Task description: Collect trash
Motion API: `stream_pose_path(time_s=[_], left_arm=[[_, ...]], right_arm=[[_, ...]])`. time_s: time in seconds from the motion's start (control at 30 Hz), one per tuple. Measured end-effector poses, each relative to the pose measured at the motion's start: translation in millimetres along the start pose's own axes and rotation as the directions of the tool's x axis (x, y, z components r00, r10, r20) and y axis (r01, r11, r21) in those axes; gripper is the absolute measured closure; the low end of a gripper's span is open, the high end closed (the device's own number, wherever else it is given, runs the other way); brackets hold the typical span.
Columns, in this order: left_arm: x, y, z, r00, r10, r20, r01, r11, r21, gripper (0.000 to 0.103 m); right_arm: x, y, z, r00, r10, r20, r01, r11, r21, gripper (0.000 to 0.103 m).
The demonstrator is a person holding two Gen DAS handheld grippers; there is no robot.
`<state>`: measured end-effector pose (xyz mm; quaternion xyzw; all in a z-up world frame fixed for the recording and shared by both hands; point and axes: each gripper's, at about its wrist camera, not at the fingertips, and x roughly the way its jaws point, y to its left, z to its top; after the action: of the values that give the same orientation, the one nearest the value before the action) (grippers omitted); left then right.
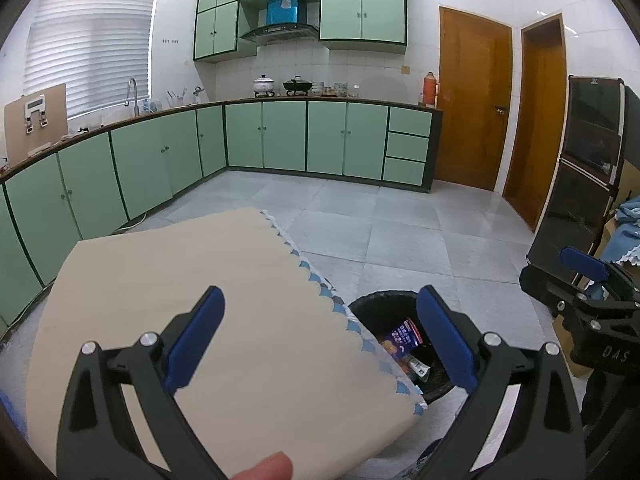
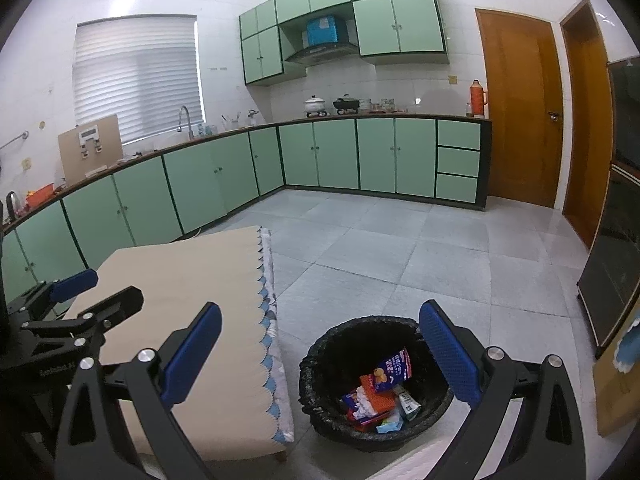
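Black-lined bin (image 2: 376, 384) on the floor beside the beige surface (image 2: 188, 320), its trash heap (image 2: 378, 396) fully shown only in right view, one bin, two claws, left claw (image 1: 320, 340) and right claw (image 2: 320, 356) both wide, empty.

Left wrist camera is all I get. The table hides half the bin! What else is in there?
Observer: The right wrist view shows the whole bin. Besides the purple wrapper, there is an orange packet.
Operator: Anything white?
Observer: Yes, crumpled white paper lies left of the orange packet.
Operator: Is my other gripper holding trash?
Observer: No. The right gripper is open and holds nothing, above the bin.
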<state>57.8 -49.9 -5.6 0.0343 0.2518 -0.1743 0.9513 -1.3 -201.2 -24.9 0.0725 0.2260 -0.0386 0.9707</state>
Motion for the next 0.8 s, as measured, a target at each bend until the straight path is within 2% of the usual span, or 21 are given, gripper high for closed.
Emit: stream_pose_path(time_s=[0.33, 0.8], left_arm=[[-12.2, -4.0, -5.4, 0.999, 0.031, 0.017, -0.031, 0.999, 0.014, 0.009], [-16.0, -6.8, -9.2, 0.999, 0.021, 0.045, -0.023, 0.999, 0.03, 0.009]], right_arm=[[-6.1, 2.2, -5.6, 1.0, 0.005, -0.013, -0.005, 1.0, -0.008, 0.006], [-6.8, -3.2, -8.4, 1.0, 0.01, -0.013, -0.01, 1.0, -0.002, 0.006]])
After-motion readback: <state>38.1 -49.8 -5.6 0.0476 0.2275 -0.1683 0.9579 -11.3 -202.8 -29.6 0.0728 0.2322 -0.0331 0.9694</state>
